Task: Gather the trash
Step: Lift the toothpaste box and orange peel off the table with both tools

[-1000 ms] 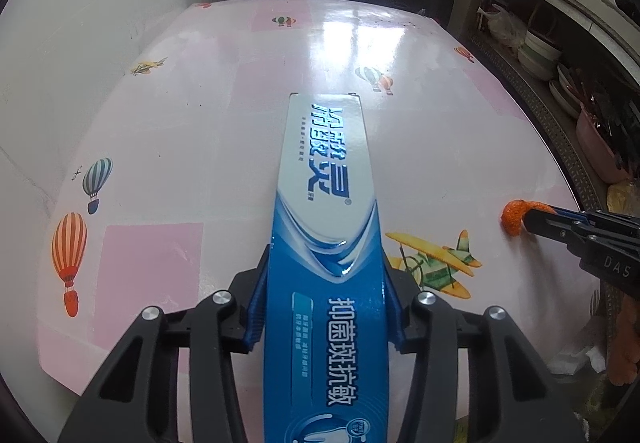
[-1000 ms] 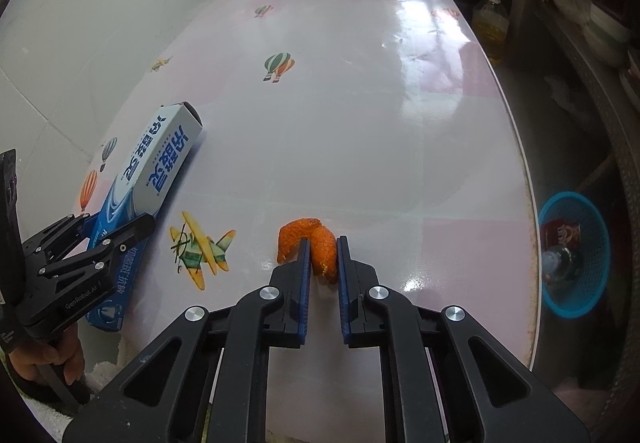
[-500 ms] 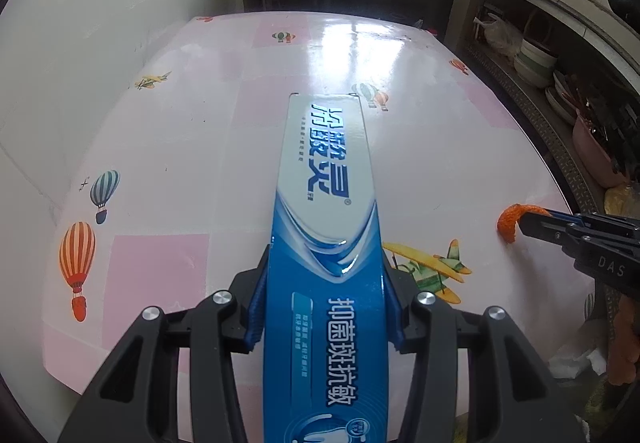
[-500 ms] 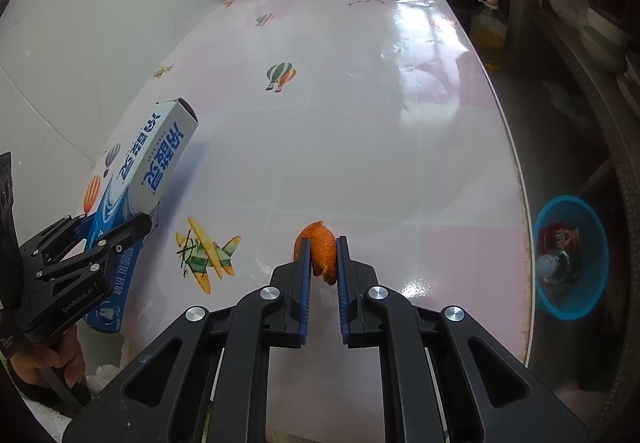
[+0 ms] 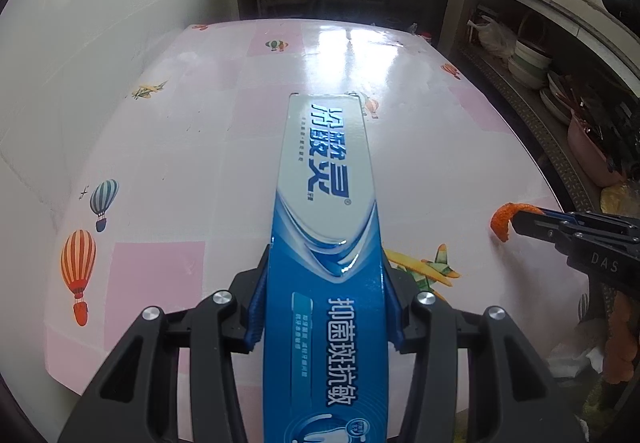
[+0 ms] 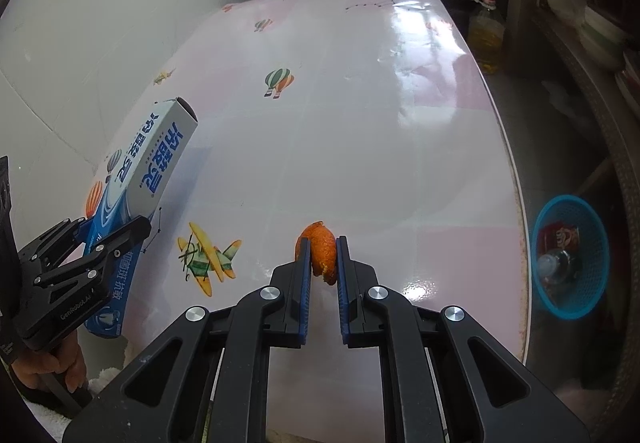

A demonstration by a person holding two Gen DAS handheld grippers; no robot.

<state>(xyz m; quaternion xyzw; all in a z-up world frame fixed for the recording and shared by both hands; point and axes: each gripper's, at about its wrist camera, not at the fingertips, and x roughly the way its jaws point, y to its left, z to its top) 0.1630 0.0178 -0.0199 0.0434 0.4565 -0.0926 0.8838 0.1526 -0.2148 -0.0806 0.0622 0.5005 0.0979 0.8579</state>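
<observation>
Left gripper: jaws clamp the long sides of the toothpaste box, its open end pointing to 12 o'clock above the table; grip near one end, likely for carrying.
Right gripper: jaws narrow, pinching the orange peel clear of the tabletop.
Blue basket: on the floor at 3 o'clock, already holding rubbish; probably where both go.

The right gripper pinches an orange peel between its blue pads, above the table. At nine o'clock the left gripper clamps a toothpaste box, a hand below it. At three o'clock a blue basket sits on the floor, holding a bottle.
</observation>
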